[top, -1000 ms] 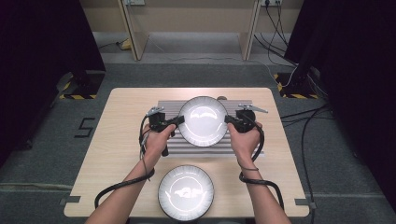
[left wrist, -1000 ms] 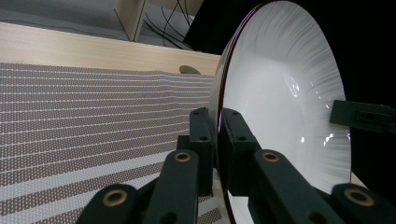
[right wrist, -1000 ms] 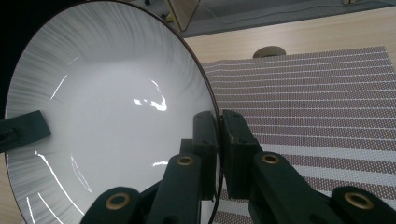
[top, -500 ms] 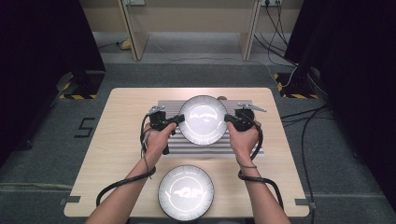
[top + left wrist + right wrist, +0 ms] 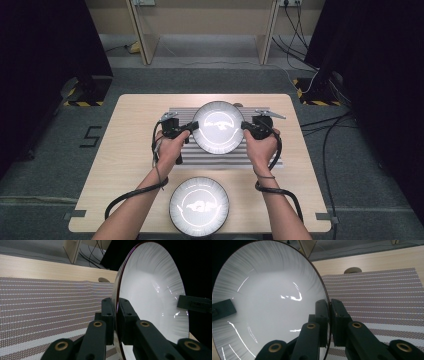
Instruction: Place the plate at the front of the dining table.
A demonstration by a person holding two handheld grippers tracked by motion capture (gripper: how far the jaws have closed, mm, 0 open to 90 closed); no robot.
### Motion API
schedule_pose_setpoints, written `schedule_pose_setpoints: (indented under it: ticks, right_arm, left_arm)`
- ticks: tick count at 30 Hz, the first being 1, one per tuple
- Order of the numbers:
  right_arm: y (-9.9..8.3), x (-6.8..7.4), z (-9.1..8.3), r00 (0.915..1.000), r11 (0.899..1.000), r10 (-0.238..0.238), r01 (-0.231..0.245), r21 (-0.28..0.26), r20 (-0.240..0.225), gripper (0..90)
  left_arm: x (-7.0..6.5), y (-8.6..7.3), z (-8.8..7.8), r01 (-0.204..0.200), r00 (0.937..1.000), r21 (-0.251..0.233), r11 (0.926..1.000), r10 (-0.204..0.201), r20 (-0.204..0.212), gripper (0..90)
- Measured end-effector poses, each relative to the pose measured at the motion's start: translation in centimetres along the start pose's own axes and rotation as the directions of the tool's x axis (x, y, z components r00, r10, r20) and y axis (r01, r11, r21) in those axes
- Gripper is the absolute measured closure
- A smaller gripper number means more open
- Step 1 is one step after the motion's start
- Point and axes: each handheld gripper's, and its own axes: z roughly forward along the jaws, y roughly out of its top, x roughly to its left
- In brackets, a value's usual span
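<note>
You hold a white plate [image 5: 218, 126] over the striped mat [image 5: 260, 157] on the far half of the surface [image 5: 125, 165]. Your left hand-held gripper [image 5: 190, 128] pinches the plate's left rim, and your right hand-held gripper [image 5: 245, 128] pinches its right rim. Both pairs of jaws are closed tight on the thin dark edge, one jaw on each side of it. You can see this close up in the left gripper view, where the plate [image 5: 152, 295] stands between the jaws of the left hand-held gripper [image 5: 117, 320], and in the right gripper view, where the plate [image 5: 269, 302] sits in the right hand-held gripper [image 5: 329, 322].

A second white plate [image 5: 199, 206] lies near you at the front edge of the surface, well apart from the first one and between your forearms. Black cables [image 5: 135, 192] loop from each hand-held gripper across the surface. Past the surface stand wooden table legs [image 5: 142, 40] and more cables on the grey floor [image 5: 210, 75].

A small round thing [image 5: 352, 270] peeks out at the far edge of the mat; it is half hidden, so you cannot tell what it is. The plate hides the mat beneath it, and bright glare makes the marks on both plates hard to read
</note>
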Motion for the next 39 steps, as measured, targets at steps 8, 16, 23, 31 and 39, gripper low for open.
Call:
schedule_pose_setpoints:
  ticks: [8, 16, 23, 31, 39]
  right_arm:
    - [0.1, -0.1, 0.2, 1.0000, 1.000, -0.005, 0.005, 0.001, 0.005, 85.2]
    - [0.3, -0.2, 0.4, 0.9999, 1.000, -0.002, 0.002, 0.001, 0.011, 85.1]
    - [0.3, -0.3, 0.7, 0.9999, 1.000, 0.000, 0.000, 0.001, 0.017, 85.1]
    - [0.3, -0.5, 1.0, 0.9998, 1.000, 0.004, -0.004, 0.002, 0.019, 85.1]
    - [0.3, -0.5, 1.4, 0.9997, 1.000, 0.007, -0.007, 0.005, 0.022, 85.2]
  left_arm:
    - [0.2, 0.1, 0.4, 0.007, 1.0000, 0.002, 1.0000, -0.007, -0.001, 83.6]
    - [0.2, 0.2, 0.7, 0.010, 1.0000, 0.001, 1.0000, -0.010, -0.002, 83.5]
    - [0.3, 0.2, 0.9, 0.013, 0.9999, 0.004, 0.9999, -0.013, -0.005, 83.5]
    - [0.4, 0.1, 1.2, 0.021, 0.9997, 0.007, 0.9997, -0.021, -0.012, 83.5]
    - [0.7, 0.1, 1.6, 0.028, 0.9995, 0.010, 0.9996, -0.028, -0.015, 83.3]
